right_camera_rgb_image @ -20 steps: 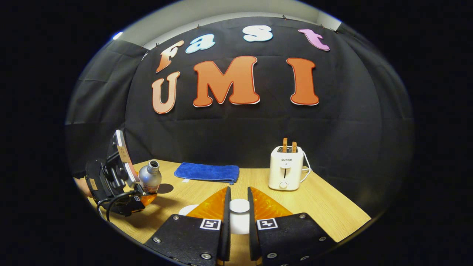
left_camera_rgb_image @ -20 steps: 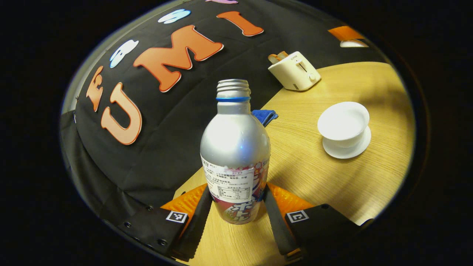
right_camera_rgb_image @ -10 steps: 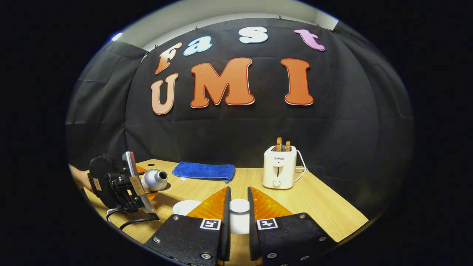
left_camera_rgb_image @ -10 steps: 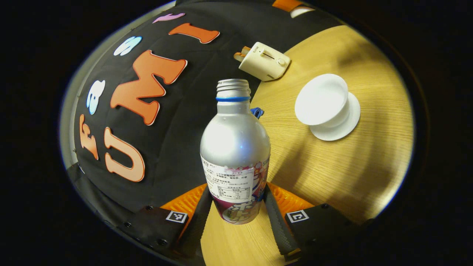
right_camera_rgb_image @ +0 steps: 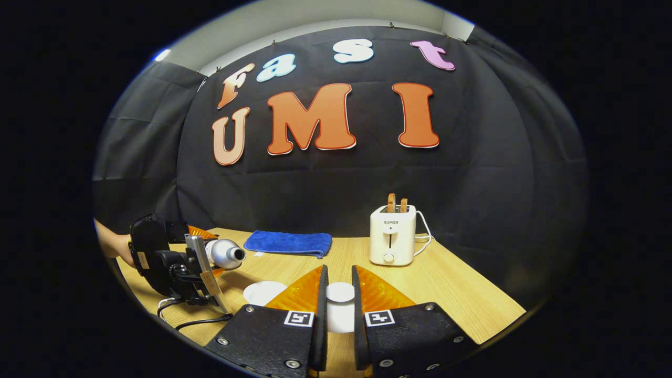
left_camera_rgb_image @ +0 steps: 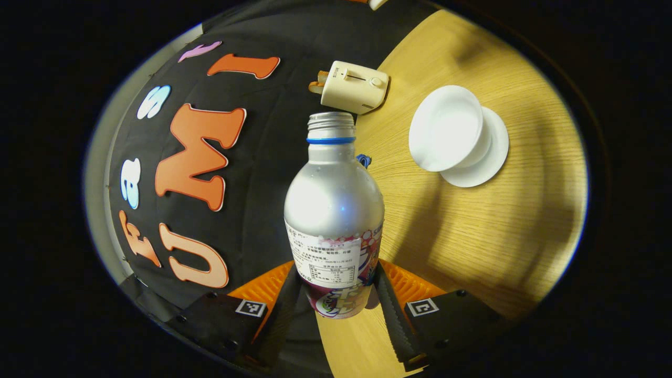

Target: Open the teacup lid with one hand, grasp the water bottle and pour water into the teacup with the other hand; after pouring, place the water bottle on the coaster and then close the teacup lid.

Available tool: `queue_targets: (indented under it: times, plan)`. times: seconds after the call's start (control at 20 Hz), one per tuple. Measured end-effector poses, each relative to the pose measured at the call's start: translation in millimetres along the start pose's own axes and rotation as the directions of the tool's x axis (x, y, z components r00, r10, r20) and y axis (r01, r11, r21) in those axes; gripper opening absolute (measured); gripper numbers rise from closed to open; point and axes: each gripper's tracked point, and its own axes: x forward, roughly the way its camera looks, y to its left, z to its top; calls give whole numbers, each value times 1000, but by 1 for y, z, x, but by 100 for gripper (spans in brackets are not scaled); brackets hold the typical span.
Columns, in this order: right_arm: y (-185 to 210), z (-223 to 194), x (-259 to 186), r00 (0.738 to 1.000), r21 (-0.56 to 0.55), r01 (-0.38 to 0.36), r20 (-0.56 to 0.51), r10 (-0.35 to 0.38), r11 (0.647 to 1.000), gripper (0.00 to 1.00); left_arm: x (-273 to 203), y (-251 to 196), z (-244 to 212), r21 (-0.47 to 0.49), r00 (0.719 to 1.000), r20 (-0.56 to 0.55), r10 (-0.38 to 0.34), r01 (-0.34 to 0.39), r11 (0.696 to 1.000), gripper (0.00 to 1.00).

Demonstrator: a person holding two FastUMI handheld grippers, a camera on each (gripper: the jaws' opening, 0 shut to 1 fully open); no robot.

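My left gripper [left_camera_rgb_image: 338, 286] is shut on the lower body of a silver water bottle [left_camera_rgb_image: 333, 199] with a blue neck ring and no cap. The white teacup [left_camera_rgb_image: 446, 128] stands open on its saucer [left_camera_rgb_image: 491, 157], ahead and to the right of the bottle's mouth. In the right gripper view the bottle [right_camera_rgb_image: 227, 253] lies tipped almost level in the left gripper [right_camera_rgb_image: 210, 253], its mouth pointing toward the teacup [right_camera_rgb_image: 262, 291]. My right gripper [right_camera_rgb_image: 339, 294] is shut on the white teacup lid [right_camera_rgb_image: 340, 315], held above the table.
A cream toaster [right_camera_rgb_image: 391, 236] with two slices stands at the back of the wooden table [right_camera_rgb_image: 462, 299]. A folded blue towel [right_camera_rgb_image: 289, 243] lies along the back wall. A hand [right_camera_rgb_image: 113, 244] holds the left gripper at the table's left edge.
The left gripper has tilted the bottle further, from upright to nearly level, and carried it toward the teacup. The right gripper holds the lid about where it was.
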Motion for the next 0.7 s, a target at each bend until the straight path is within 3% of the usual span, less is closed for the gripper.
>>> queue_targets:
  times: [0.2,0.25,0.3,0.7]
  plan:
    - [1,0,-3,1000,28,-13,13,13,1000,21,3,4,-1,63,1000,-3,10,-10,998,82]
    - [0,0,-2,1000,29,-12,13,12,1000,26,4,6,-1,83,1000,-2,16,-16,996,82]
    - [1,1,-2,1000,32,-14,14,13,999,21,4,8,-1,105,1000,1,27,-27,994,82]
    - [0,0,-3,1000,27,-14,12,14,1000,21,8,16,3,254,999,37,36,-44,966,82]
